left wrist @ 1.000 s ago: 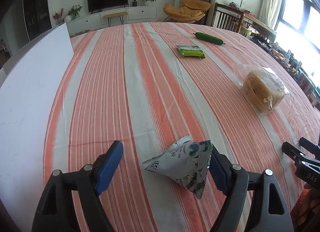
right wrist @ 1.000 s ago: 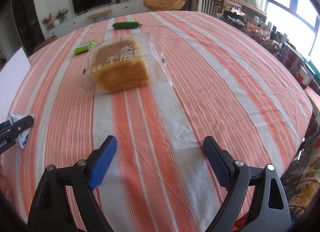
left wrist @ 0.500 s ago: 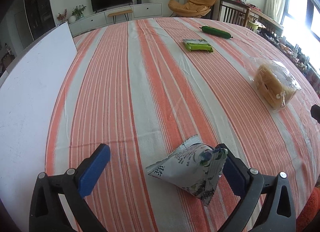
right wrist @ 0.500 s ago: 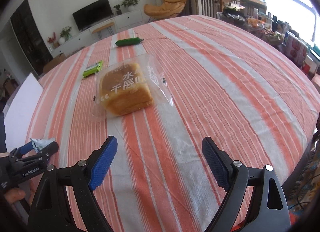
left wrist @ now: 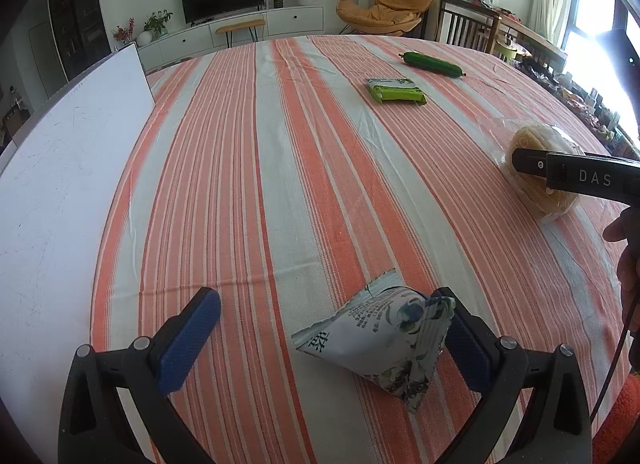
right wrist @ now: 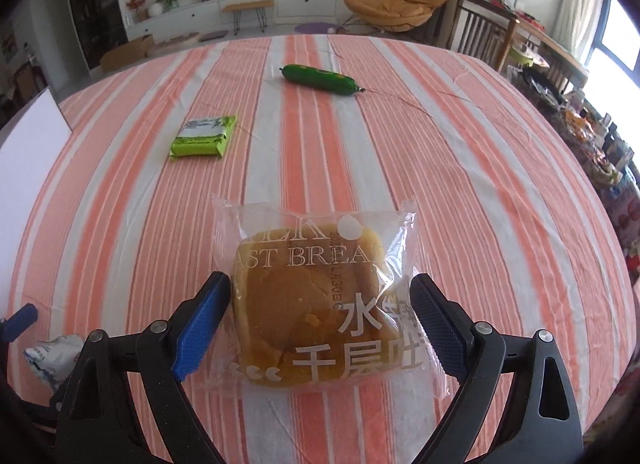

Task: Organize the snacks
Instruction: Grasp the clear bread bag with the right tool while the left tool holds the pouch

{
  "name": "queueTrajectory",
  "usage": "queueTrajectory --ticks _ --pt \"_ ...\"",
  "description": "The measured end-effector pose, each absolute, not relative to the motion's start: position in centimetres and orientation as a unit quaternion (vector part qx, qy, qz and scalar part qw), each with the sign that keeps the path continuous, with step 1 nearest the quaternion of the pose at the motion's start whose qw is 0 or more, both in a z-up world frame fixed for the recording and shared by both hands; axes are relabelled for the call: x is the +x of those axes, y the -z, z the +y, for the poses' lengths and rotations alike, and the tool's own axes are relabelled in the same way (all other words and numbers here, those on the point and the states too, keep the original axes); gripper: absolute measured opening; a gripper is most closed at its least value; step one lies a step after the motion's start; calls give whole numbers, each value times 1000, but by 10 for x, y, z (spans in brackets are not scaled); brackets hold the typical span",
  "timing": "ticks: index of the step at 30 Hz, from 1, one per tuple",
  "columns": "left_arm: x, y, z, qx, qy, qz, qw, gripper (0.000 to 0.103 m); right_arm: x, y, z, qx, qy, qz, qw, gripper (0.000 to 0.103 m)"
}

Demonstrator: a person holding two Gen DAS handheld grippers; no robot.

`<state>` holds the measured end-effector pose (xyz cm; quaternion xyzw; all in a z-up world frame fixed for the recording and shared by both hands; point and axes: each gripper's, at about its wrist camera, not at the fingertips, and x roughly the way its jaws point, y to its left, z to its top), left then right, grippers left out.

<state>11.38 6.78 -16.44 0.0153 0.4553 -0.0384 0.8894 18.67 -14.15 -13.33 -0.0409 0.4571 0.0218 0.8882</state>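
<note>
Striped orange cloth (left wrist: 248, 184) covers the table. Only the left wrist view shows the white board (left wrist: 60, 192) at nine o'clock; its left gripper (left wrist: 332, 336), spread wide after opening, leaves the triangular snack pouch (left wrist: 376, 340) lying against its right pad. Only the right wrist view shows print on the bagged bread (right wrist: 316, 304), lying between the right gripper (right wrist: 320, 324) fingers, which have just opened further.

We saw a wrapped toast bread (right wrist: 316, 304), white pouch (left wrist: 384, 340), green packet (right wrist: 204, 136) and green sausage (right wrist: 320, 80) lying apart on the striped cloth.
</note>
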Motion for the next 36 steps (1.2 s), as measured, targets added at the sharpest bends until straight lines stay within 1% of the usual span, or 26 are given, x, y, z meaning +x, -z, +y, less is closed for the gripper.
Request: queueTrajectory --ticks 3,6,11,14,15,16,17,18,19,23,24,25,26,27,28,29,30,31,36 --pt "114 164 68 15 38 455 889 103 188 141 -159 24 -26 465 885 95" --pt "114 164 68 16 38 455 889 103 192 146 -173 76 -25 474 877 99" --pt "114 164 67 15 38 455 889 103 194 143 -170 68 -26 484 872 99" --pt "114 164 68 15 39 455 889 103 190 140 -170 69 -19 484 872 96" --pt "114 164 68 15 39 455 889 103 186 140 -169 67 -19 480 874 95" --pt "114 164 67 15 39 455 889 103 182 138 -168 66 -23 475 877 89" --pt "114 164 68 15 39 455 889 103 178 135 -166 63 -25 466 882 86" --pt "114 164 68 15 39 455 889 103 175 130 -164 63 -25 462 884 79" --pt "114 164 68 14 40 455 889 103 171 127 -164 71 -29 460 884 75" --pt "114 163 68 16 43 455 889 102 148 118 -173 133 -54 451 881 74" --pt "112 162 67 19 48 452 890 97 140 115 -177 153 -62 444 881 74" --pt "110 160 65 23 56 447 892 85 131 113 -181 175 -72 437 879 74" --pt "108 158 63 30 68 442 894 77 122 110 -185 195 -82 428 879 74" --pt "105 155 59 37 81 437 895 51 113 107 -189 210 -92 419 879 74" --pt "104 153 54 49 93 435 894 32 104 106 -192 222 -99 409 879 74" --pt "103 151 48 67 94 431 895 30 97 106 -196 233 -103 402 880 74" --pt "101 149 45 77 97 424 897 27 91 107 -199 241 -104 397 879 74" --pt "99 146 44 72 108 421 898 26 85 109 -201 245 -102 394 880 74" --pt "85 121 58 -7 140 414 899 25 72 117 -209 271 -104 398 870 74"
